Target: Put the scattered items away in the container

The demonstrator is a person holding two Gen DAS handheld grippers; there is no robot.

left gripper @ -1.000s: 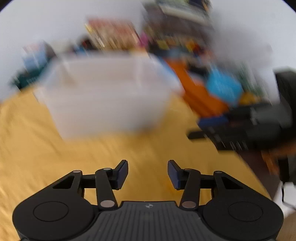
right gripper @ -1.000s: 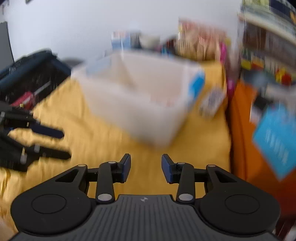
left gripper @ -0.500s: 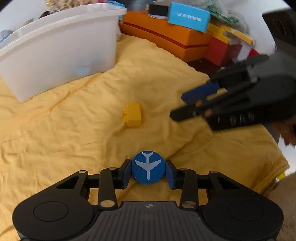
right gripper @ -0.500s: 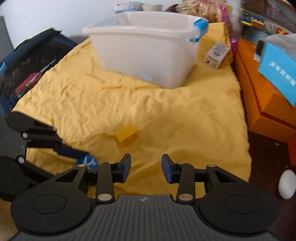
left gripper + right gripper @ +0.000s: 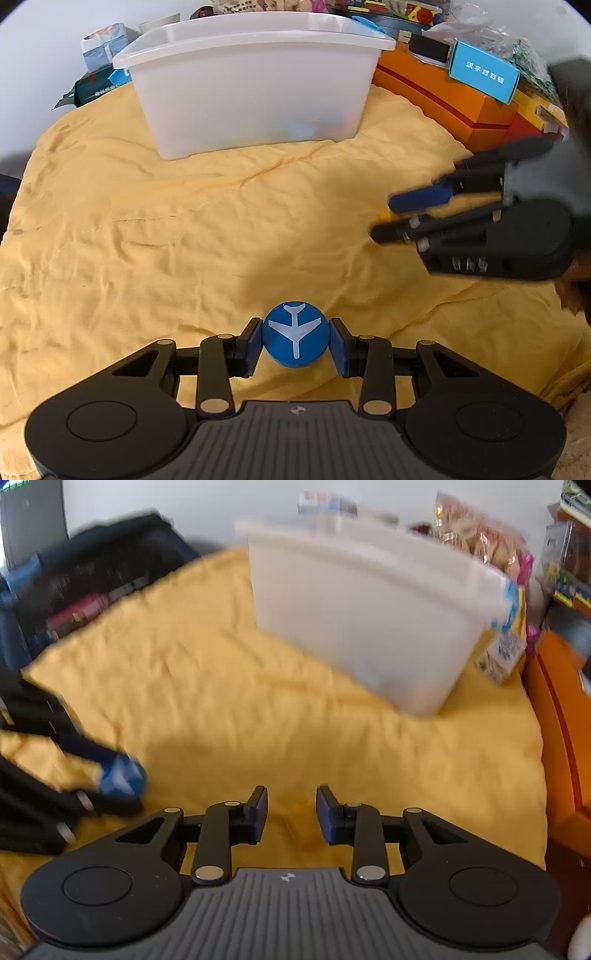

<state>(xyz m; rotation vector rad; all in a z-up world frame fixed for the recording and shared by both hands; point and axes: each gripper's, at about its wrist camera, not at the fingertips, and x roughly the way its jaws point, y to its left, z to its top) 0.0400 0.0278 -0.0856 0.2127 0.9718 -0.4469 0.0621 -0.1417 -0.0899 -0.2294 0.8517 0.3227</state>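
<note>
One toy is visibly in play: the left gripper is pinching a blue disc with a white airplane between its pads, one blue pad pressing each side of the rim at 9 and 3 o'clock, and the disc is sitting low over the yellow cloth near the 6 o'clock edge of the left wrist view. It is looking like a small, stiff, light piece of plastic or rubber, probably smooth on its curved edge, so a grip across the widest part, as here, is likely the safest; any hold off the centre could let it squirt out. Up at 12 o'clock the white plastic bin is standing open on the cloth, well apart from the disc, with faint coloured shapes showing through its wall that I cannot identify. Over at 3 o'clock the right gripper is hovering blurred above the cloth; in its own view its pads are standing apart with only cloth between them, so it is carrying nothing. A sliver of yellow by its fingertips in the left view is too smeared to name. Beyond it, orange boxes are flanking the cloth at 2 o'clock.
</note>
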